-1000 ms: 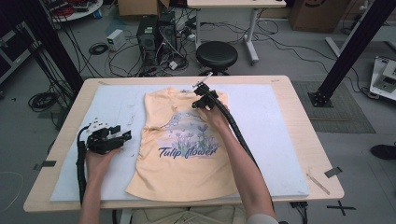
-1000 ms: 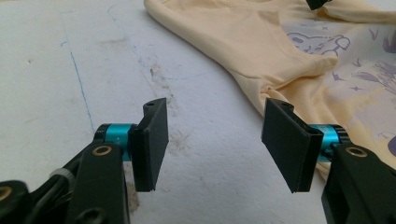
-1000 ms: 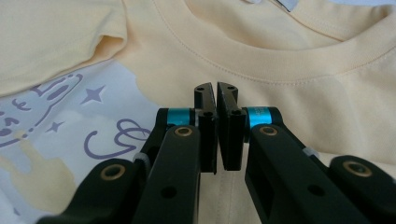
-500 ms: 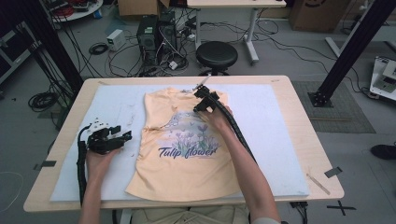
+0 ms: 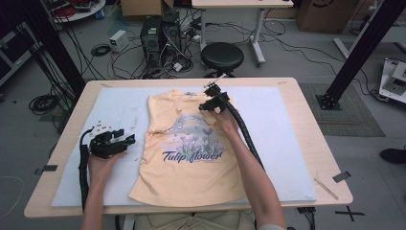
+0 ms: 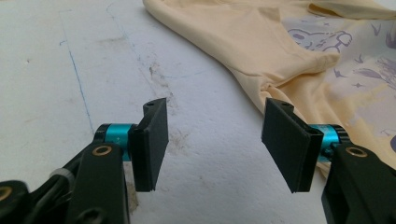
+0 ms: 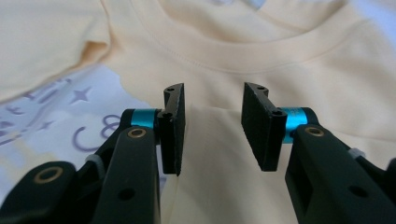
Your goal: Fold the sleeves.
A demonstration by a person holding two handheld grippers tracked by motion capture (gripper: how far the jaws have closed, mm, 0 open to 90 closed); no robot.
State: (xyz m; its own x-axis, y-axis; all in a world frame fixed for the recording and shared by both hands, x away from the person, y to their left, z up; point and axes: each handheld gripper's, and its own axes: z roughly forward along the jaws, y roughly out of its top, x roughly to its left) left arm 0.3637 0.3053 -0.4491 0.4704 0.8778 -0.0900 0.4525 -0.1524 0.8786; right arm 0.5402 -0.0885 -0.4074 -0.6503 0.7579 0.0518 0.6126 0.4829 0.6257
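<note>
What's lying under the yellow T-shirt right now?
The pale yellow cotton T-shirt with the tulip print lies directly on a white foam mat covering the light wooden table. Whether anything sits beneath the cloth is hidden.

My left gripper (image 6: 215, 140) is hovering with its two black jaws standing well apart and nothing lying between them, only the white foam mat (image 6: 70, 70) showing below, scuffed and marked with a thin blue line. The pale yellow T-shirt (image 6: 261, 42) is lying to the right, its rumpled edge passing just behind my right-hand jaw.
</note>
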